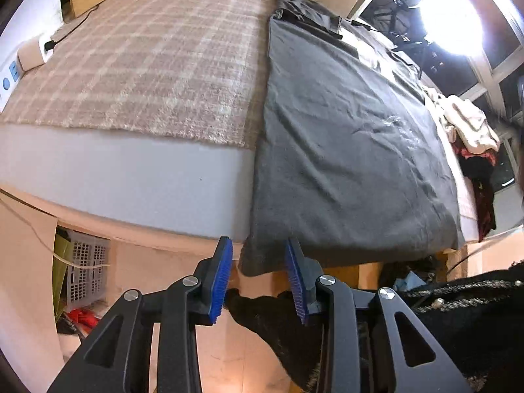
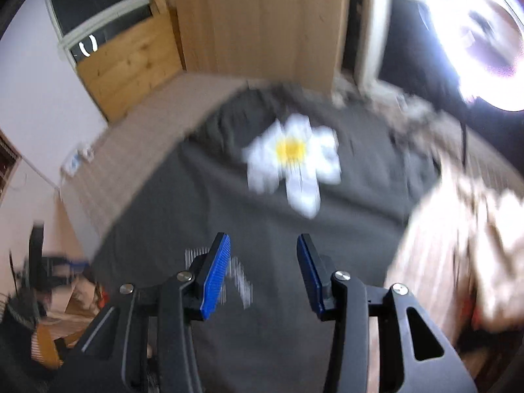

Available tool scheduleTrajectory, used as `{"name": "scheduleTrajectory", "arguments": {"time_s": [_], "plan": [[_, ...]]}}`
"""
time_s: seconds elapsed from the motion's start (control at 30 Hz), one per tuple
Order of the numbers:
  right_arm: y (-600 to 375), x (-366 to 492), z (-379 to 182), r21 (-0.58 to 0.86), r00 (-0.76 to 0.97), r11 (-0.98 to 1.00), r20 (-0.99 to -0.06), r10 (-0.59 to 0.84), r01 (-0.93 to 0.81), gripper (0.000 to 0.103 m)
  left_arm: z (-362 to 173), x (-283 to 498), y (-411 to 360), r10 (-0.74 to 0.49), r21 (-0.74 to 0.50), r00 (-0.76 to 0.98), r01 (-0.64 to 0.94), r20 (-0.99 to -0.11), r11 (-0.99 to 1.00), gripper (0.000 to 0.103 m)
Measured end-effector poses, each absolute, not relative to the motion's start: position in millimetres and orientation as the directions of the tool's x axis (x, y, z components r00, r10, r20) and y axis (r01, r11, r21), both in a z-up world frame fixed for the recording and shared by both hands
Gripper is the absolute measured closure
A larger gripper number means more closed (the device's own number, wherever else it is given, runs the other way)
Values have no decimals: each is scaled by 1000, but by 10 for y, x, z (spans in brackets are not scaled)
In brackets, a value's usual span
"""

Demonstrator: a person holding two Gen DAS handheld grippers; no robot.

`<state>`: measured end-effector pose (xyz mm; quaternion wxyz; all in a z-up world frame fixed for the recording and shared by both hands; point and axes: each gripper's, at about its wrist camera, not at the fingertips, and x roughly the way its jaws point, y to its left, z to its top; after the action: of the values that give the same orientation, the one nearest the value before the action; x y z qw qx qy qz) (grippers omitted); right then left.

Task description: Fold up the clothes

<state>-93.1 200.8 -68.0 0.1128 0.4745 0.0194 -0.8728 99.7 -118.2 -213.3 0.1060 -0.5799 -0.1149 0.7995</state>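
Bed (image 1: pixel 137 177) carries dark grey garment (image 1: pixel 353 150), spread flat. Both grippers parted, empty: left gripper (image 1: pixel 258 281) at hem corner, 6 o'clock; right gripper (image 2: pixel 263 275) above. I judge: folding unstarted; next, pinch hem.

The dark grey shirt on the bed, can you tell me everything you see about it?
The dark grey shirt looks like soft cotton, creased all over. It lies spread flat on the bed, beside the checked blanket, and its near edge hangs over the bed's side. The right wrist view, which is blurred, shows a big white daisy with a yellow middle printed on it. Neither gripper touches it.
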Motion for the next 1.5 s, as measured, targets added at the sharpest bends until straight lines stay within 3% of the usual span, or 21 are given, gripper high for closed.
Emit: {"name": "scheduleTrajectory", "arguments": {"time_s": [0.03,0.2,0.5,0.97,1.17,1.33,1.43,1.5], "plan": [[1909,-1182,-632,52,-537,-975,-827,-165,218,60,-2115,1011,-1169,298,-302,-313,-35,-902,-953,66],[1329,-2457,-774,99,-499,-974,-846,-190,202,57,-2052,1083,-1154,311,-334,-336,12,-889,-942,65],[372,-4247,-1710,73,-365,-995,-926,-90,61,57,-2048,1081,-1255,370,-396,-334,10,-867,-918,65],[210,-4891,-2420,46,-218,-996,-976,-29,-76,57,-2132,1127,-1245,388,-413,-337,2,-858,-911,65],[144,-4836,-2466,-6,-235,-999,-972,17,-48,57,-2132,1167,-1258,376,-397,-336,-8,-864,-918,65],[184,-4781,-2444,-25,-251,-997,-967,41,-66,79,-2181,1140,-1281,377,-398,-337,-7,-863,-917,65],[229,-4756,-2431,-4,-260,-998,-965,21,-63,87,-2235,1093,-1273,381,-403,-325,-3,-865,-915,66],[260,-4727,-2423,12,-268,-998,-964,4,-58,95,-2270,1073,-1235,387,-403,-313,-15,-868,-915,75]]}}
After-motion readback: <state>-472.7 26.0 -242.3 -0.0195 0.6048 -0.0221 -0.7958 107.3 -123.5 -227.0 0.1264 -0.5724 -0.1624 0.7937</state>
